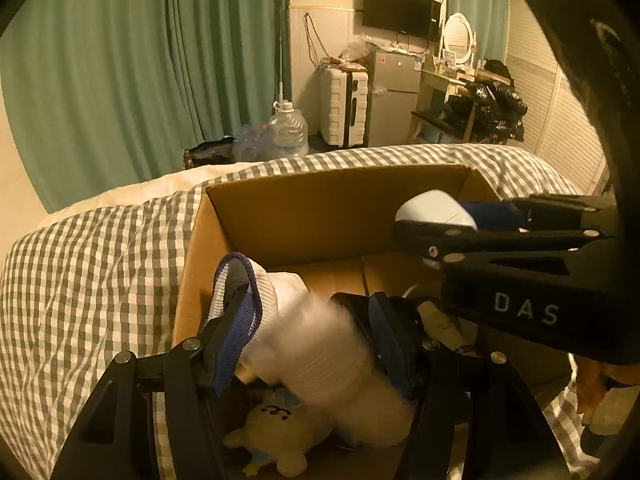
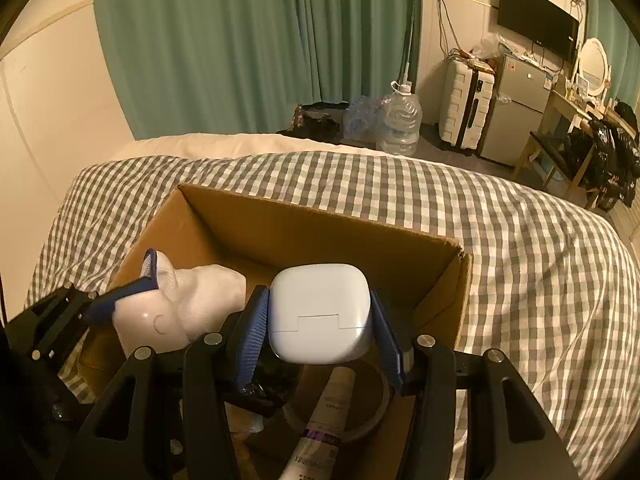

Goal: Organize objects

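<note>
An open cardboard box (image 1: 320,208) (image 2: 320,232) sits on a bed with a grey-and-white checked cover (image 2: 520,260). My left gripper (image 1: 308,320) is shut on a white rounded object (image 1: 320,356) (image 2: 188,308) with an ear-like point, held over the box's left side. My right gripper (image 2: 318,296) (image 1: 440,224) is shut on a white rounded-square case (image 2: 320,320) (image 1: 434,210), held over the box's middle. Inside the box lie a cream plush toy (image 1: 280,428), a white tube (image 2: 332,408) (image 1: 444,324) and a dark ring-shaped roll (image 2: 376,412).
Beyond the bed hang green curtains (image 2: 260,40). Large water bottles (image 2: 400,120), a white suitcase (image 2: 464,108), a small fridge (image 2: 516,112) and a dressing table with a chair (image 2: 560,148) stand on the floor. A hand shows at the right edge (image 1: 600,384).
</note>
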